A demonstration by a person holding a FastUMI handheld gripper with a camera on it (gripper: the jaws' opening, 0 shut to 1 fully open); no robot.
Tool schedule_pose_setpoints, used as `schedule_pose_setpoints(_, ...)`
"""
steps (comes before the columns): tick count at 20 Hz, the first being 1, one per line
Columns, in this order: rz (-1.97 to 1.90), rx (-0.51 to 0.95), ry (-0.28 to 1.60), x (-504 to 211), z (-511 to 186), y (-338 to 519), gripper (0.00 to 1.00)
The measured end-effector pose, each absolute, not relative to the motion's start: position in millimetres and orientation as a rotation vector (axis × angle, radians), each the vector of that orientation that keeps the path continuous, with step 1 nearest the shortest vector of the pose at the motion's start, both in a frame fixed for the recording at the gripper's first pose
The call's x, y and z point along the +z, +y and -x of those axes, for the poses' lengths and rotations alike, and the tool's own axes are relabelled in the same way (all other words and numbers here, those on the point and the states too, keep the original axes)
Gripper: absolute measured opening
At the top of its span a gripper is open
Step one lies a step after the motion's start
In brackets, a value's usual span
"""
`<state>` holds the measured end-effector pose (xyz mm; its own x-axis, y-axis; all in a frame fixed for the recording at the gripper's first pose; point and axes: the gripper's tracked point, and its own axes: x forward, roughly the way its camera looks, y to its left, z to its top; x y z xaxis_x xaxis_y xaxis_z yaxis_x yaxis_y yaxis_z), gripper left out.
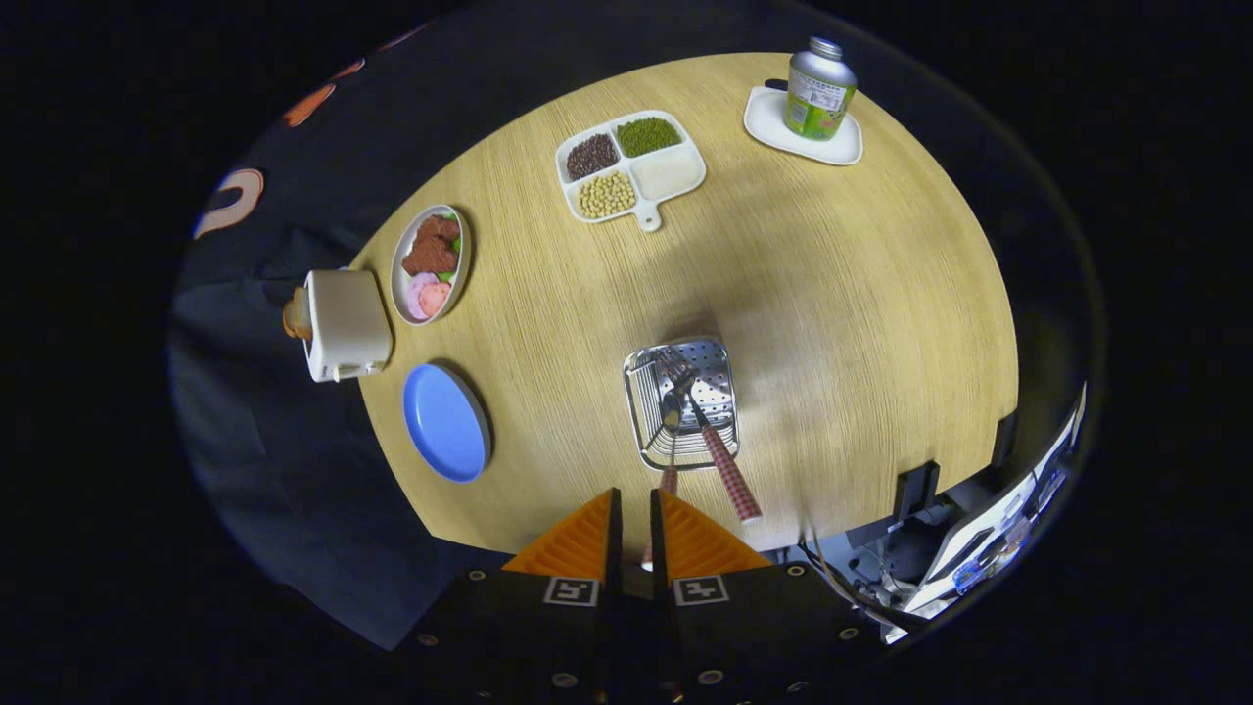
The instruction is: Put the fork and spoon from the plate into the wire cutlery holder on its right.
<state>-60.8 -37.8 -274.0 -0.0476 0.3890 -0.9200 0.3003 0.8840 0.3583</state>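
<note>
The wire cutlery holder (682, 403) stands on the round wooden table (832, 313), just beyond my fingers. The fork (729, 475), with a red checked handle, leans in it, tines down and handle out over the near right rim. The spoon (671, 416) has its bowl inside the holder, left of the fork. Its red checked handle runs back into the narrow gap between my orange fingers (587, 543). My gripper (634, 529) is shut on that handle, high above the table. The blue plate (445, 421) lies bare to the left of the holder.
A white toaster (343, 323) and an oval dish of food (431, 262) sit at the table's left edge. A white divided tray of beans (631, 166) and a green bottle (820, 90) on a white tray (773, 127) stand at the far side. Equipment shows below the table's right edge.
</note>
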Motion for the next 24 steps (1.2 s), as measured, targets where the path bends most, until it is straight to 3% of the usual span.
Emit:
schedule_pose_setpoints(3, -0.546, 0.056, 1.515, -263.9, 43.7, -45.0, 0.13)
schedule_pose_setpoints(5, -0.531, 0.068, 1.404, -251.9, 28.8, -48.5, 0.17)
schedule_pose_setpoints(9, -0.5, 0.09, 1.168, -218.9, -2.7, -47.0, 0.38)
schedule_pose_setpoints(12, -0.446, 0.122, 0.986, -183.4, -17.6, -45.2, 0.67)
schedule_pose_setpoints(16, -0.418, 0.111, 0.756, -139.2, -34.6, -50.2, 0.87)
schedule_pose_setpoints(24, -0.227, 0.002, 0.245, -32.8, -58.8, -75.9, 0.92)
